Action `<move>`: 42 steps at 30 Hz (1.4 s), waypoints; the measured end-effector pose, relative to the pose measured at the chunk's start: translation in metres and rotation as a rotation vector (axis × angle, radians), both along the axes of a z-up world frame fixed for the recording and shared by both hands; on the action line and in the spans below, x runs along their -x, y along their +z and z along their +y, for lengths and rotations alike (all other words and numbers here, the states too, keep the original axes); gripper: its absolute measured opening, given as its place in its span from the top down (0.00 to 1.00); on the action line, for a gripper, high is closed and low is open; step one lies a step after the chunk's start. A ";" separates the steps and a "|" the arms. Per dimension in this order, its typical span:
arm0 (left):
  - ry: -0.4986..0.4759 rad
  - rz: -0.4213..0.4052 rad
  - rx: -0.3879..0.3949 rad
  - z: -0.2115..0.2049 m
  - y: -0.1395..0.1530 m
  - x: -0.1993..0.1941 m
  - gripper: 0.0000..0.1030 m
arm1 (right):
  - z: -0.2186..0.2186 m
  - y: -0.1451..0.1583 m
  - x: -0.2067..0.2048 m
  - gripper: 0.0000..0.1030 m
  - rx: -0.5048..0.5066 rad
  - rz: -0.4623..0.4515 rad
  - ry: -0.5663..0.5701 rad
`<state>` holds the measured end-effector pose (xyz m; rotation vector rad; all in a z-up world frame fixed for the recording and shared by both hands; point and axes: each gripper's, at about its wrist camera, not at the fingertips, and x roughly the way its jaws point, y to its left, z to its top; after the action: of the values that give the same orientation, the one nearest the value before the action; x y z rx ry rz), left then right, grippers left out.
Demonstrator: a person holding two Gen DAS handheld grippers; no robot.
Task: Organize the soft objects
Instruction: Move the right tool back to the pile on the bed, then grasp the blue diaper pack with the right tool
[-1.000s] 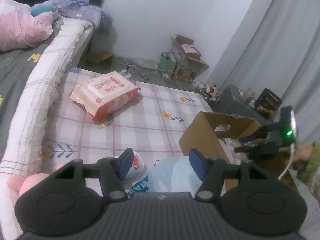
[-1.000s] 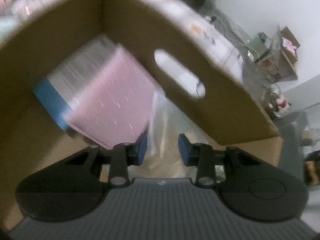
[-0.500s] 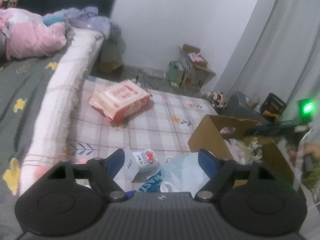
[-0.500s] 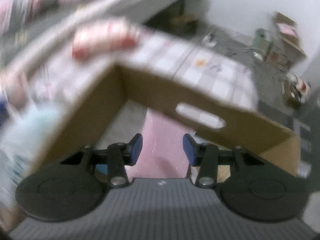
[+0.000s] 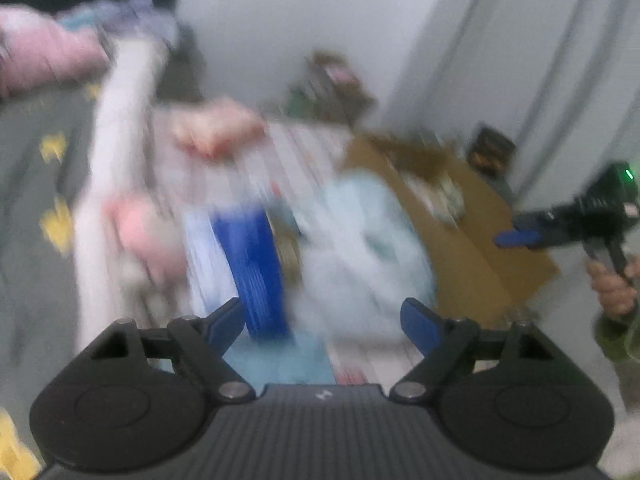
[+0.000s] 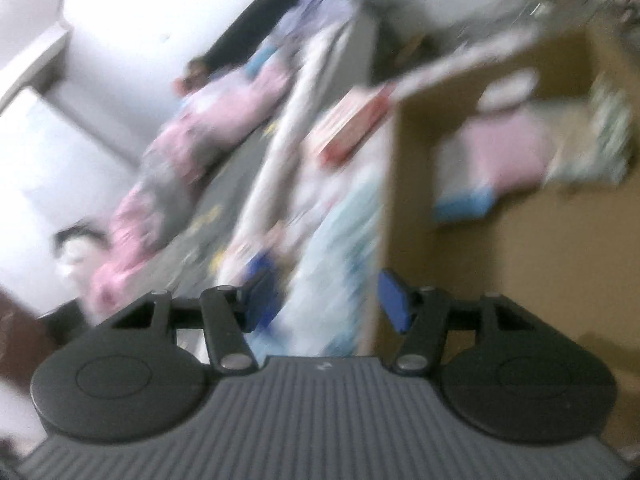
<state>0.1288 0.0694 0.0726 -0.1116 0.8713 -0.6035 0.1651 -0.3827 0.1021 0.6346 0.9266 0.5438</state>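
Observation:
Both views are blurred by motion. My left gripper [image 5: 322, 320] is empty and its jaws are opening wide. Just ahead of it lie a pale blue plastic bag [image 5: 360, 248] and a blue-and-white pack [image 5: 248, 264] on the checked mat. A pink wipes pack [image 5: 216, 130] lies farther back. My right gripper [image 6: 326, 300] is empty too, its jaws opening, and it hangs tilted beside the cardboard box [image 6: 520, 280]. A pink pack [image 6: 504, 152] lies inside the box. In the left wrist view the right gripper [image 5: 516, 238] hovers past the box [image 5: 472, 248], held by a hand [image 5: 612, 280].
A bed [image 5: 32, 168] with a pink quilt [image 6: 224, 120] runs along the left, edged by a white mattress side [image 5: 120, 128]. Small boxes [image 5: 332, 80] stand by the far wall and a curtain [image 5: 540, 60] hangs at the right.
The right gripper has come up out of the box, rolled and opened, leaving the pink pack inside. The left gripper has opened wider and shifted, so the bag and blue pack fill its view.

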 end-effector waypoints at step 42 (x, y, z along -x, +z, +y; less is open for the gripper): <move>0.089 -0.084 -0.105 -0.038 -0.084 -0.002 0.28 | 0.201 -0.046 -0.023 0.52 0.201 0.012 0.097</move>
<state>0.1304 0.0316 -0.0115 -0.0290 0.8109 -0.4753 0.1885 -0.1820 0.0562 0.4137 1.0133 0.5254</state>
